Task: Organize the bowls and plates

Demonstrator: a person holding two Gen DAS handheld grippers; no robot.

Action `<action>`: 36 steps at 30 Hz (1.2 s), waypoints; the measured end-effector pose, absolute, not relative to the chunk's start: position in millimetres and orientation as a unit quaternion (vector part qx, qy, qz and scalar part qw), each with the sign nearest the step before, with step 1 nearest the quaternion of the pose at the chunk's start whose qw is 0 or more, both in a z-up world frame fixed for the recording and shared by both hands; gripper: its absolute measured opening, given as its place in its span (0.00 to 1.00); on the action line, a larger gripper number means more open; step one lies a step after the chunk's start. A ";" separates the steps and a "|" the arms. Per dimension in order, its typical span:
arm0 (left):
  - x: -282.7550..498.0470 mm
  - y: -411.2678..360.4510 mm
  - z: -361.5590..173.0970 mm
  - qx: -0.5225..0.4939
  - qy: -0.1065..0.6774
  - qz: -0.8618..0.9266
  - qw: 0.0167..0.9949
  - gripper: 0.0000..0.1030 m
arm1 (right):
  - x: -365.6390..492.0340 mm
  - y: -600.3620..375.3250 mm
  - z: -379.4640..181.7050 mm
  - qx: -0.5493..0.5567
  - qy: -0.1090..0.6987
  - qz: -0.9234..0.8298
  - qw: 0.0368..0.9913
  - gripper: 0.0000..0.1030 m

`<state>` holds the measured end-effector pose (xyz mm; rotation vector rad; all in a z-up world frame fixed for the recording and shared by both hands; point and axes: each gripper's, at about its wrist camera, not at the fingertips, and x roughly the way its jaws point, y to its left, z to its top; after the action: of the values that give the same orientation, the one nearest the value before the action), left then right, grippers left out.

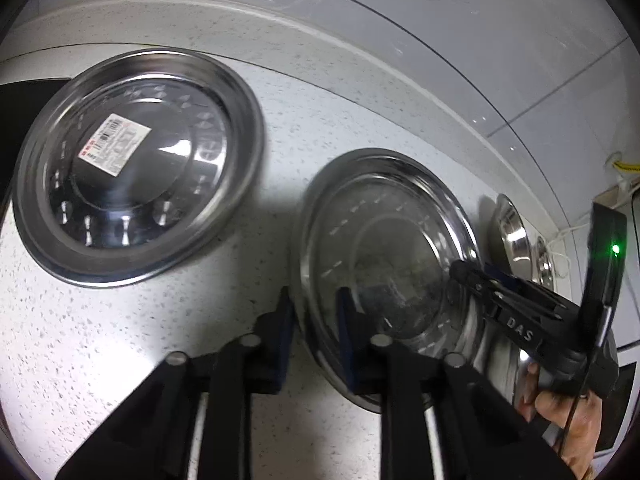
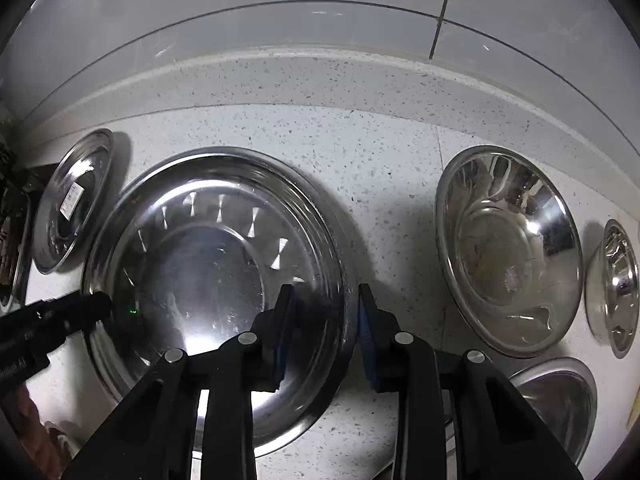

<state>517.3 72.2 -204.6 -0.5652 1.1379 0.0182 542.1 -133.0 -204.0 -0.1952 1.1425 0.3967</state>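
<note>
Both tools straddle opposite edges of one large steel plate on the speckled worktop: the left tool is narrowed over the rim nearest it, the right tool likewise over the far side, pads close but contact uncertain. To lift well, I judge both should pinch firmly and rise together, level, toward the labelled plate beyond the left tool, clear of the bowl beside the right tool.

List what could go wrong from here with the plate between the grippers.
Both the left gripper and right gripper reach only the thin rim of the plate; the shiny steel could slip or tilt when lifted. The big bowl sits close beside the right gripper; a sideways move might knock it.
</note>
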 end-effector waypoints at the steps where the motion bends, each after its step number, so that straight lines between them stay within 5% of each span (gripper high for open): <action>1: 515.9 75.3 -204.7 -0.263 0.531 0.009 0.805 0.11 | 541.3 -132.1 -203.9 -0.096 0.534 0.185 0.820 0.22; 5: 505.9 82.6 -197.0 -0.270 0.519 0.003 0.811 0.10 | 537.7 -137.2 -197.8 -0.093 0.519 0.180 0.830 0.11; 21: 359.6 111.1 -84.2 -0.278 0.470 -0.034 0.837 0.09 | 406.0 -166.0 -94.7 -0.044 0.449 0.217 0.866 0.10; 36: 204.3 120.2 -122.8 -0.253 0.518 -0.052 0.815 0.09 | 226.4 -170.3 -121.0 -0.021 0.484 0.218 0.847 0.10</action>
<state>204.3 120.2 -122.8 -0.5389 1.1056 -0.1099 226.4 -170.3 -121.0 -0.0443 1.0196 0.4596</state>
